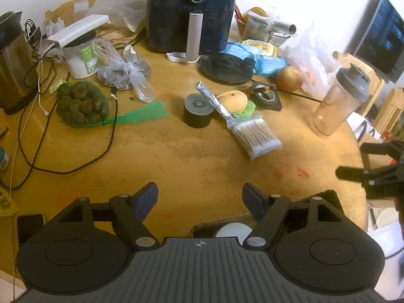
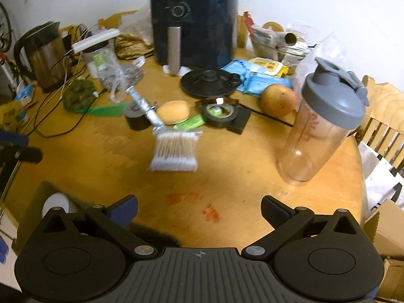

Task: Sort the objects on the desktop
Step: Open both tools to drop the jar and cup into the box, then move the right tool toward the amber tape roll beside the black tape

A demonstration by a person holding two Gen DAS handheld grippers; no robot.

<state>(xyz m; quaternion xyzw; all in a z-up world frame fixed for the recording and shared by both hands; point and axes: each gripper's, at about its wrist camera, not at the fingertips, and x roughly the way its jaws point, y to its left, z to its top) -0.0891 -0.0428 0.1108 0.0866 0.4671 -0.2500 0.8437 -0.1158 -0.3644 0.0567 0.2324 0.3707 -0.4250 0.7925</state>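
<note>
While both tools hang empty over the near edge of the table [image 1: 202,166], I judge the sorting barely begun. My left gripper [image 1: 200,197] has its fingers spread wide with nothing between them, and my right gripper [image 2: 199,208] is just as wide and just as bare. Under the left one, at about 6 o'clock, sits a cardboard box [image 1: 227,221] with a white round object [image 1: 233,229] inside; I take that for the one item already put away, though I cannot say what it is.

Further out, everything looks unsorted. A bag of cotton swabs [image 2: 175,151] lies at 12 o'clock from my right tool, a foil-wrapped stick [image 2: 144,106] resting on its far end and leaning over a black cylinder [image 2: 136,120]. Just behind are a tan bun-like object [image 2: 175,112], a green packet [image 2: 190,122] and a roll of black tape [image 2: 219,113]. The shaker bottle [image 2: 325,123] stands at 2 o'clock, an orange-brown fruit [image 2: 277,99] beside it.

At 10 o'clock lie a green net bag [image 1: 80,103] of dark round things and a knotted clear bag [image 1: 126,73]. Farthest back stand the air fryer [image 1: 192,12] and, at the left, a steel kettle [image 2: 48,55].

The bottle carries reddish lettering, and a jar [image 1: 80,60] has a green label; both are too blurred for me to read.
</note>
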